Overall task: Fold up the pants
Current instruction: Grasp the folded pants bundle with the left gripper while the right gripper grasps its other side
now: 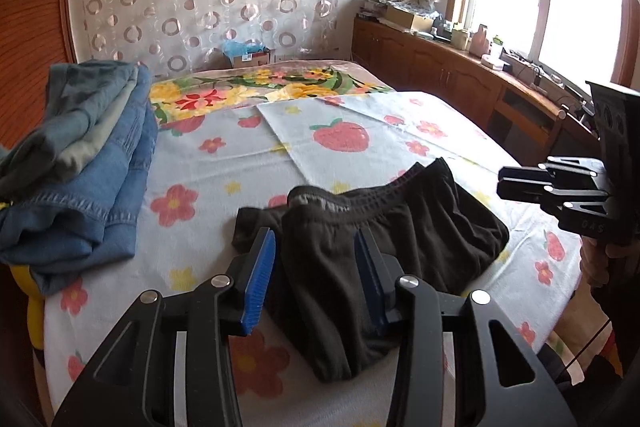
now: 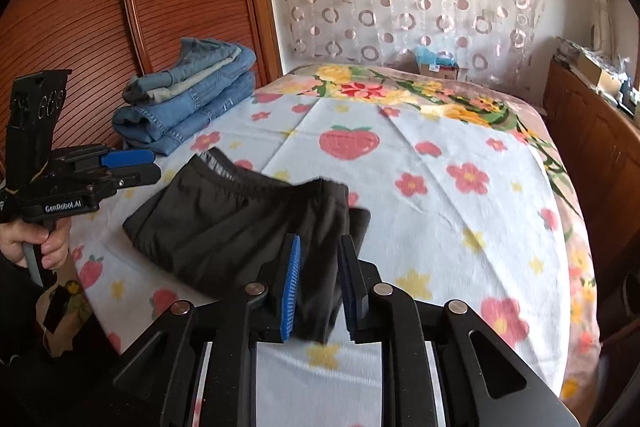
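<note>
Black pants lie folded in a compact bundle on the flowered bed sheet, waistband toward the far side. My left gripper hovers over the near left part of the bundle, jaws open, blue pads clear of the cloth. In the right wrist view the pants lie left of centre, and one corner sits between the pads of my right gripper, which stand apart without pressing it. Each gripper also shows in the other's view: the right gripper and the left gripper, both hand-held.
A stack of folded jeans rests at the left edge of the bed by a wooden slatted wardrobe. A low wooden cabinet with clutter runs under the window on the right. A cardboard box sits beyond the bed.
</note>
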Demonstrator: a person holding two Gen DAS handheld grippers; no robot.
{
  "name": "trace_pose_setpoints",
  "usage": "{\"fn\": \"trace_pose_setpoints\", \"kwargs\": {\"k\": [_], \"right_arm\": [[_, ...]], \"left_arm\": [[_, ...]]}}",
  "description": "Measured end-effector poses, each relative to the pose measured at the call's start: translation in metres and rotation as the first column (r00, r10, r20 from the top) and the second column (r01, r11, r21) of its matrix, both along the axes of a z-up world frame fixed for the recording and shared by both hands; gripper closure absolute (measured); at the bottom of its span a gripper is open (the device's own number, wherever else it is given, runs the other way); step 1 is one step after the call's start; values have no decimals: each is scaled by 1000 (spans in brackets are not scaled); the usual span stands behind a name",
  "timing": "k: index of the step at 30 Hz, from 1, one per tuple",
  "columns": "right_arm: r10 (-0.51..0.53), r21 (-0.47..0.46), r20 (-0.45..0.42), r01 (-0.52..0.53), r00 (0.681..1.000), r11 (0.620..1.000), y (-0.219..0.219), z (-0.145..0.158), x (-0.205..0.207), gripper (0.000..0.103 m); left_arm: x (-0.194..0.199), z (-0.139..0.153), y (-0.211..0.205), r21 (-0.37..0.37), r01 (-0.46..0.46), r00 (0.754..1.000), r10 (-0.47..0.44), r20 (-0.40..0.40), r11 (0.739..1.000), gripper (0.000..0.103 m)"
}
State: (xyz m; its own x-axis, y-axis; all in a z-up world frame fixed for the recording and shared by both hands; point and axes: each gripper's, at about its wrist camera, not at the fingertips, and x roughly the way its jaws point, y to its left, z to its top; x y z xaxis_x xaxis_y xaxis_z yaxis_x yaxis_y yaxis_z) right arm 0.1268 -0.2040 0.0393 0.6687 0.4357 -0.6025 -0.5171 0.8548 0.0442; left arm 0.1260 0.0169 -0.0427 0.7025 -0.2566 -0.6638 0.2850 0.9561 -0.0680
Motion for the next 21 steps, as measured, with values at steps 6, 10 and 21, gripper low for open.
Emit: {"fn": "trace_pose_setpoints", "kwargs": {"k": [6, 10, 21], "right_arm": [[2, -8, -6, -2, 1000, 1000, 15, -7, 28, 67], [11, -26, -32, -11, 999, 1000, 27, -17, 49, 67], [-5, 26, -59, 7, 998, 1000, 36, -25, 85, 93]], "left_arm": [[21, -11, -5, 18, 7, 1000, -7, -25, 1000, 63], [32, -23, -8, 29, 19, 998, -17, -54, 999, 78], [44, -11, -3, 7, -36, 999, 36, 19, 999, 94]]}}
